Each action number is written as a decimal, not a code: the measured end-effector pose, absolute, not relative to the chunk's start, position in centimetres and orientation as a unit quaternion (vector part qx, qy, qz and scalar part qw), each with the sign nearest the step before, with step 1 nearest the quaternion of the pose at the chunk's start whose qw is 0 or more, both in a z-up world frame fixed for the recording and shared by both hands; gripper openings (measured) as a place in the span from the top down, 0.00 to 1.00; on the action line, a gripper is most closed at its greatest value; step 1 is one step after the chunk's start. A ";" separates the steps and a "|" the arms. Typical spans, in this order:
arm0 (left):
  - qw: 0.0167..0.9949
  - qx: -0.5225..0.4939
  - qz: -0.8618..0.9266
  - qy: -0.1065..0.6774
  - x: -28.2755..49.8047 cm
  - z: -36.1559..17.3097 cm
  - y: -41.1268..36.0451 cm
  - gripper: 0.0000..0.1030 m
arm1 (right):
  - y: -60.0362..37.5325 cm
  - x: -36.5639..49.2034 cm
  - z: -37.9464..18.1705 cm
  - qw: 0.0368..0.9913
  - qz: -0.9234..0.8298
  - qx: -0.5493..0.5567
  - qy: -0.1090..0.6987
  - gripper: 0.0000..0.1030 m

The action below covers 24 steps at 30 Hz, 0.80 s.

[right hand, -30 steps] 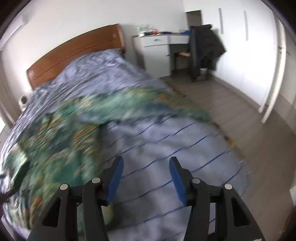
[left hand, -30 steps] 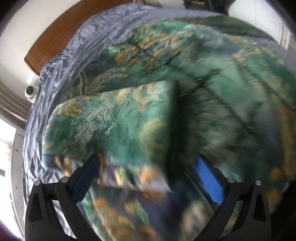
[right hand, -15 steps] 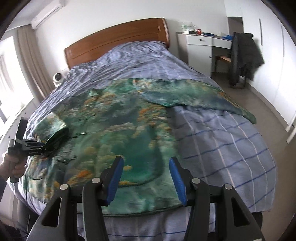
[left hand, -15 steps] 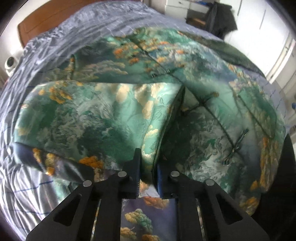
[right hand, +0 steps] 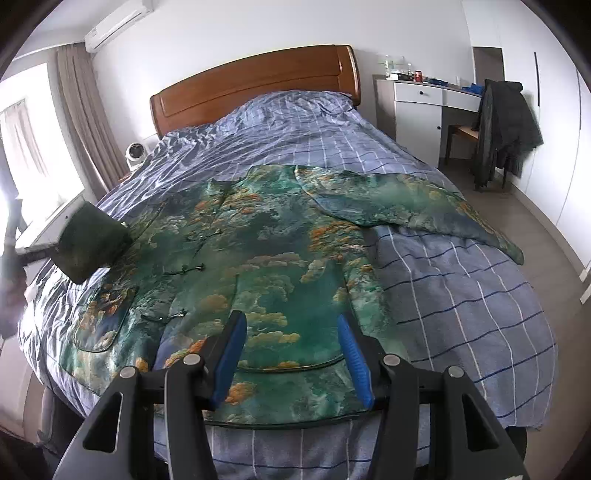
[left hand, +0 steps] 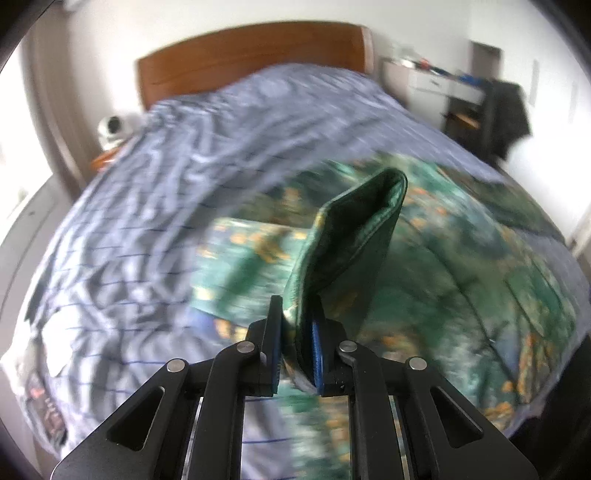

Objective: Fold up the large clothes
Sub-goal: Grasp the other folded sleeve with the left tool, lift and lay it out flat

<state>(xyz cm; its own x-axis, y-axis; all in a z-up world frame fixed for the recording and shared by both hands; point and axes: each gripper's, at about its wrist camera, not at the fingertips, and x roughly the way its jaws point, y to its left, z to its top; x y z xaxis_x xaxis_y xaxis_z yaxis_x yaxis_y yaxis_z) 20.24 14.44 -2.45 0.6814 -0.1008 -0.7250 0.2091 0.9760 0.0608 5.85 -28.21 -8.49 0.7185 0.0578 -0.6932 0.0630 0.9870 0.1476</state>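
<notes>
Here, line by line:

Garment: one large green robe with orange cloud print, spread flat across the bed, front side up — its hem hangs over the foot edge.
Sleeves: two; the right sleeve lies stretched out flat toward the dresser side, the left sleeve is lifted off the bed.
Left tongs: clamped tight on the left sleeve's cuff end, dark lining facing out; the surroundings in the left wrist view are blurred.
Right tongs: spread wide, holding nothing, hovering above the robe's lower hem near the foot of the bed.
Bedding: one blue checked duvet, heavily wrinkled on the window side, smoother on the other.
Headboard: one, brown wood, against the white wall.
Beside the bed: one small white round device near the headboard, beside the curtain.
Counter: one white dresser-desk with small items on top, too small to name.
Dark jacket: one, draped over a chair at the counter — well apart from the bed.
Wall unit: one air conditioner high above the curtain.
In the way: nothing lies on top of the robe.
</notes>
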 end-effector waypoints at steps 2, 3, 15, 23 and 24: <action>0.920 0.054 -0.051 0.384 20.2 -1.7 17.3 0.88 | -27.8 5.9 -8.4 0.924 0.002 0.076 0.374 0.49; 0.922 0.048 -0.035 0.382 20.2 -1.6 18.4 0.88 | -27.7 5.9 -8.4 0.924 0.005 0.075 0.374 0.49; 0.907 -0.048 0.192 0.370 16.6 -2.8 33.5 0.53 | -26.1 6.3 -8.2 0.927 0.024 0.066 0.369 0.49; 0.901 -0.044 0.174 0.394 13.7 -5.6 30.8 0.33 | -26.2 6.5 -8.5 0.926 0.020 0.071 0.371 0.49; 0.901 -0.047 0.164 0.398 13.8 -5.9 30.0 0.33 | -26.2 6.6 -8.6 0.925 0.021 0.072 0.373 0.49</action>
<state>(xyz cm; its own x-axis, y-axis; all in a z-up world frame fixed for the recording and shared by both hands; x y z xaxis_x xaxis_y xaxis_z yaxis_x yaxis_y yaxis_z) 13.77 30.02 -5.86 0.6292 0.2585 -0.7330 -0.3329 0.9418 0.0463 6.57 -26.18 -8.58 0.7212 0.0920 -0.6866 0.0147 0.9889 0.1480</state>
